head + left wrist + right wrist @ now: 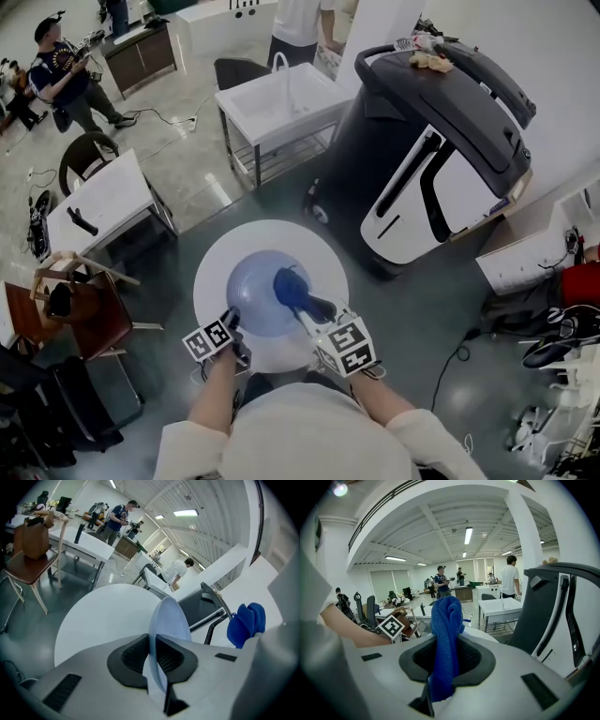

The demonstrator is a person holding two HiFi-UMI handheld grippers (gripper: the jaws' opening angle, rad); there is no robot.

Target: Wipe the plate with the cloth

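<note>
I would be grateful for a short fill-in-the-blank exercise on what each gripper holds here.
1. The left gripper is shut on the rim of the pale blue ____.
2. The cloth clamped in the right gripper is ____ in colour.
3. Under them stands a round ____ table.

Missing words: plate; blue; white.

Grey floor, wht desks (strip lights o/h)
</note>
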